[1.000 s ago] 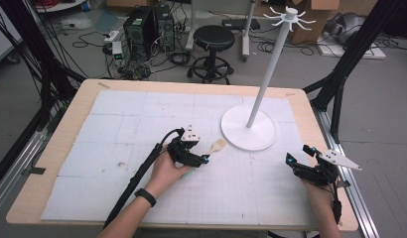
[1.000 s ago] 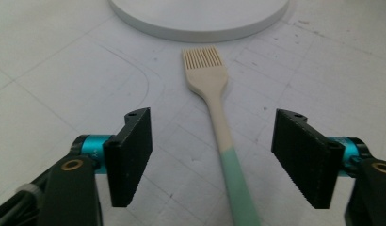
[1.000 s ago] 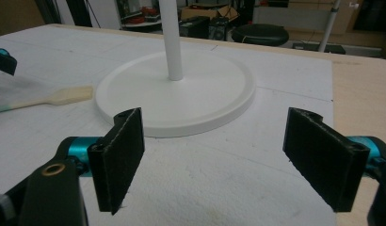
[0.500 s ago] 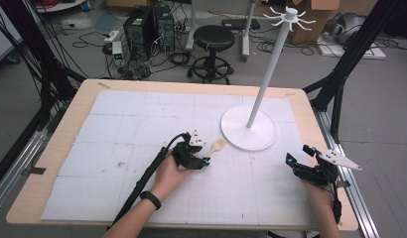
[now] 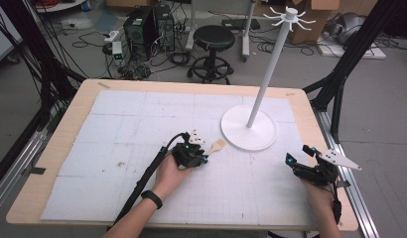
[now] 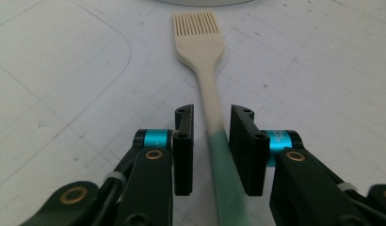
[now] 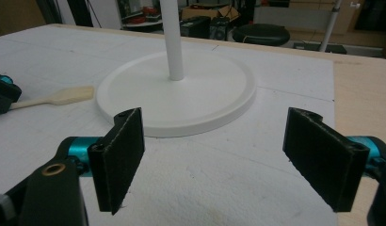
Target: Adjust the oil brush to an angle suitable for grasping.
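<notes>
On mat, mid-table: brush (image 6: 201, 52) lying flat, head twd stand base (image 5: 248, 128), just beside it.
L claw (image 6: 211, 141): jaws just been closing, narrow gap, handle betw pads, not pinched yet.
R claw (image 7: 229, 155): wide open, holding nothing, near table's right edge.

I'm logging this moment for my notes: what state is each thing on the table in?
Brush: flat on the mat, bristles toward the stand, handle between the left jaws.
Left hand-held gripper: jaws just closing, narrow gaps on both sides of the handle, not yet gripping.
Right hand-held gripper: wide open, holding nothing.
Stand: upright on its round base, hooks bare.
</notes>
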The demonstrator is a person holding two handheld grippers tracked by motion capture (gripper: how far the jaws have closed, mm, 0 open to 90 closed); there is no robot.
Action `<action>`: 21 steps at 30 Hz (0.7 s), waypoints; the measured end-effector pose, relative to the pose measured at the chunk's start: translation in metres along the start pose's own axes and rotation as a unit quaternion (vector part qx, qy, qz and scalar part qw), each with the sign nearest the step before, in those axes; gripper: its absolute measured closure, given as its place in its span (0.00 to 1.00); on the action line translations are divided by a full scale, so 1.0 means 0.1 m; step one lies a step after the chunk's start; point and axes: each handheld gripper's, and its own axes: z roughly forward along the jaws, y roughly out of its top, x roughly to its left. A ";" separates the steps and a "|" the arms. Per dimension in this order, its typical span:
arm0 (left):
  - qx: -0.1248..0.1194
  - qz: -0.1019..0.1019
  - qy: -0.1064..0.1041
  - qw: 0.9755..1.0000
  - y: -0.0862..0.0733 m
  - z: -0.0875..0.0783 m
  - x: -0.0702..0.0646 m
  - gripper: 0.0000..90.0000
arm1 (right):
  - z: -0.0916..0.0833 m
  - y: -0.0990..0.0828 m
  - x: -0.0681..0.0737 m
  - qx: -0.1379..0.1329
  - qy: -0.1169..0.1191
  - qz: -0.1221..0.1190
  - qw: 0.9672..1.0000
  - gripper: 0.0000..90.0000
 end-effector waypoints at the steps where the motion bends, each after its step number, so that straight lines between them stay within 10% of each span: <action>1: 0.001 -0.002 -0.001 1.000 0.00 0.00 0.01 0.80 | 0.00 0.00 0.00 0.000 0.000 0.000 1.000 0.23; 21: -0.008 0.019 0.011 1.000 0.00 -0.06 -0.04 0.91 | -0.01 0.00 -0.01 -0.004 -0.001 0.004 1.000 0.23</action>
